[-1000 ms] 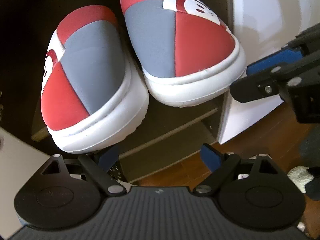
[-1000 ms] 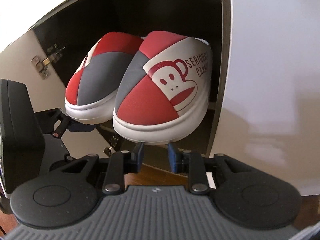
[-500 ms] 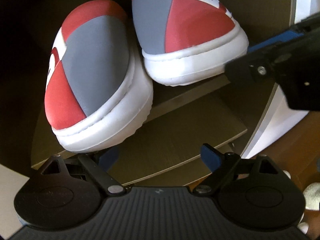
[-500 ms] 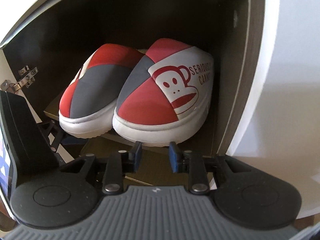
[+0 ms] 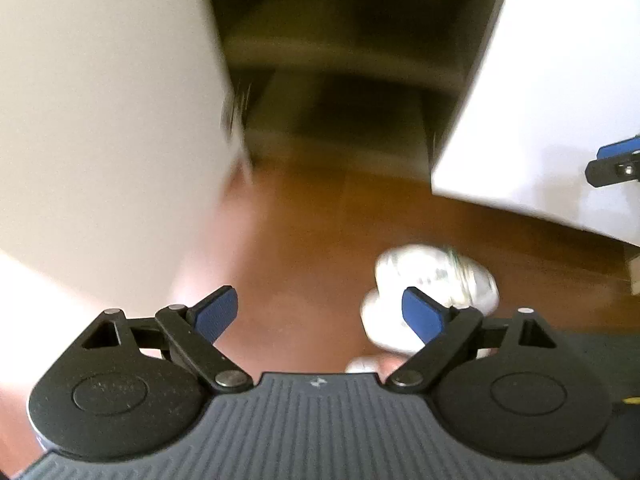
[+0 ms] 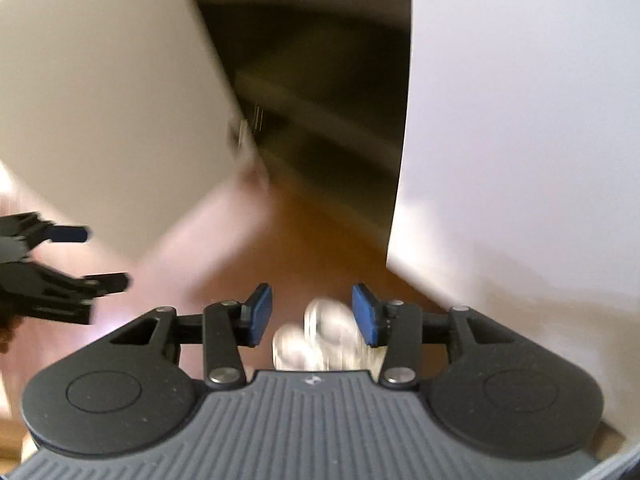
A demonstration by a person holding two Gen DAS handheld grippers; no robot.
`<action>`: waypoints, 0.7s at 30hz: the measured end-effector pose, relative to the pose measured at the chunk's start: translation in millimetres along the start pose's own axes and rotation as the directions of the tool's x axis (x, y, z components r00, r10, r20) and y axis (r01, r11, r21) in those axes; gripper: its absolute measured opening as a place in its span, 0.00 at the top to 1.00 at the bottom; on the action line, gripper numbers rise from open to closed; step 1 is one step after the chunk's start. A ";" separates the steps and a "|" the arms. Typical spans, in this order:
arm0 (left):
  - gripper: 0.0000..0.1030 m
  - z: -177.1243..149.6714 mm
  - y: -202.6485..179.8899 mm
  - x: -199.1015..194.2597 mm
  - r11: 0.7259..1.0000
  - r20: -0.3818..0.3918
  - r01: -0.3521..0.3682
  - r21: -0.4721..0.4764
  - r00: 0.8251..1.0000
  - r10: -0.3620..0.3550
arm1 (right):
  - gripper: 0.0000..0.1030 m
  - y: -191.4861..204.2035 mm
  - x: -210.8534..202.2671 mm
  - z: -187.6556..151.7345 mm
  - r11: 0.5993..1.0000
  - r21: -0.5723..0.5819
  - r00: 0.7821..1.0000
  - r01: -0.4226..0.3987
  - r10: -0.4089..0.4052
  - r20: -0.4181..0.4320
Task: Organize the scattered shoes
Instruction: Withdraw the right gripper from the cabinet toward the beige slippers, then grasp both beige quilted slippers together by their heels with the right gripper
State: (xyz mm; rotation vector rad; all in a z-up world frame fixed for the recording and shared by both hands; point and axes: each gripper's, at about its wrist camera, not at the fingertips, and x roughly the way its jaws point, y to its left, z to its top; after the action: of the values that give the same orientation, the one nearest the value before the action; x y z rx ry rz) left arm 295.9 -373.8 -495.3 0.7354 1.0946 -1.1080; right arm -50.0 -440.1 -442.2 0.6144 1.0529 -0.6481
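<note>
Both views are blurred and look down at the wooden floor [image 5: 312,216] in front of the open shoe cabinet [image 5: 340,80]. A pale shoe [image 5: 436,276] lies on the floor, smeared by motion. My left gripper [image 5: 320,314] is open wide above the floor, with the shoe behind its right finger. My right gripper [image 6: 312,316] has its jaws opening. The pale shoe [image 6: 320,332] shows in the gap between them, lower down, and the pads are off it. The red and grey slippers are out of sight.
A white cabinet door [image 5: 108,100] hangs open on the left and a white panel [image 5: 540,120] stands on the right. Dark shelves [image 6: 320,92] sit between them. Each gripper appears at the edge of the other's view.
Both grippers have dropped away from the shelf, and the red and grey slippers have left both views. The floor and a pale shoe have come into view. The right jaws stand wider.
</note>
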 end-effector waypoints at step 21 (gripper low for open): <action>0.12 -269.2 -85.6 -52.8 0.871 -0.267 -0.117 -0.478 0.963 -0.017 | 0.47 144.1 123.9 -217.0 0.874 -0.453 0.924 -0.174 -0.014 -0.381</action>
State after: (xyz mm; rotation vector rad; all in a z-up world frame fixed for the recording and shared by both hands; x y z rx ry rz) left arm 127.6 -143.3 -528.9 0.5055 1.5036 -0.6474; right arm -26.3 -210.1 -614.6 0.3436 1.4783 -0.1708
